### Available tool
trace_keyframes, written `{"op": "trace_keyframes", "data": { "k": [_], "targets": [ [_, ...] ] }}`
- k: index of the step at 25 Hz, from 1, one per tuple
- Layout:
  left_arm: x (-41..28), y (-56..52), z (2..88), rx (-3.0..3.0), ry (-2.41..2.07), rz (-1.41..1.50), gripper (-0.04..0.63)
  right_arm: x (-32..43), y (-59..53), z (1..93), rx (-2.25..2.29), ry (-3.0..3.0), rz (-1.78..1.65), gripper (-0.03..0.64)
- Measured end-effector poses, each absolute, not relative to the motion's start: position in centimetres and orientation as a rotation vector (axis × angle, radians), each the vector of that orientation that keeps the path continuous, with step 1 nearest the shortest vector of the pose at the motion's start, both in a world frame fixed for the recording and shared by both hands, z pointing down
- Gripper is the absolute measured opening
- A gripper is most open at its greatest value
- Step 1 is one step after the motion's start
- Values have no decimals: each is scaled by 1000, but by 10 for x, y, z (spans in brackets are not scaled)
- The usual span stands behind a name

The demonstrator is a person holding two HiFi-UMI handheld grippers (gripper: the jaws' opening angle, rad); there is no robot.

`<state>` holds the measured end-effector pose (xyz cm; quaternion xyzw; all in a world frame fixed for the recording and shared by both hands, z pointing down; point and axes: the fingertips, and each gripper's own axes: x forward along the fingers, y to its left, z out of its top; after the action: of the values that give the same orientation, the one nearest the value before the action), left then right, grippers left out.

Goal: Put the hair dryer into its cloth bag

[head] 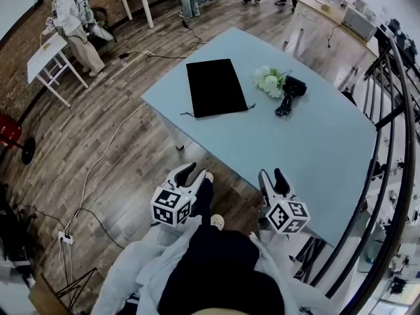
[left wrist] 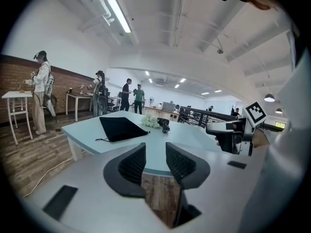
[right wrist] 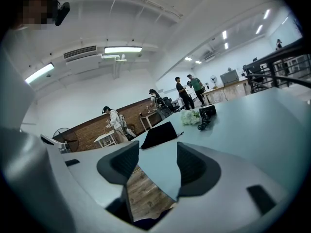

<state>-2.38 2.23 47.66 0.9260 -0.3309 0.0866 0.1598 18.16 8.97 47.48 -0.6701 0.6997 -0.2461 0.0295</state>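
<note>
- Left tool (left wrist: pixel 155 150): jaws partly apart with nothing between them. Only floor and the worktop edge show through the gap.
- Right tool (right wrist: pixel 158 152): same state, jaws parted and empty, a bit wider than the left by the look of it.
- We hold both tools low at the near edge of the pale blue worktop (head: pixel 282 156), pointing across it. Neither touches anything.
- The black hair dryer (head: pixel 293 86) lies on the far right part of the worktop with its dark coiled cord (head: pixel 283 105) trailing toward us.
- It sits just beside a small bunch of white artificial flowers (head: pixel 268 81), possibly touching; we can't confirm.
- The flat black drawstring cloth bag (head: pixel 214 87) lies left of the flowers, apart from the dryer. It is flat and looks empty, and its cord ends show at the near corners.
- We can't tell from here which end the mouth is on, or whether it's open.
- Progress, our read: nothing done yet. The dryer is outside the bag and neither item is gripped.
- Left to do: reach in, take the dryer, open the bag's mouth, feed in the dryer and cord, and probably pull the drawstring.
- Likely snags: the loose cord, and the flowers crowding the grasp.
</note>
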Motion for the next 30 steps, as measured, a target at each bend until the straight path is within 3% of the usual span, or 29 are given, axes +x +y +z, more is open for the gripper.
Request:
{"op": "trace_keyframes", "data": {
  "k": [30],
  "targets": [
    [83, -188, 462, 2746, -682, 321, 124, 291, -71, 467, -2321, 1904, -769, 262]
  ]
}}
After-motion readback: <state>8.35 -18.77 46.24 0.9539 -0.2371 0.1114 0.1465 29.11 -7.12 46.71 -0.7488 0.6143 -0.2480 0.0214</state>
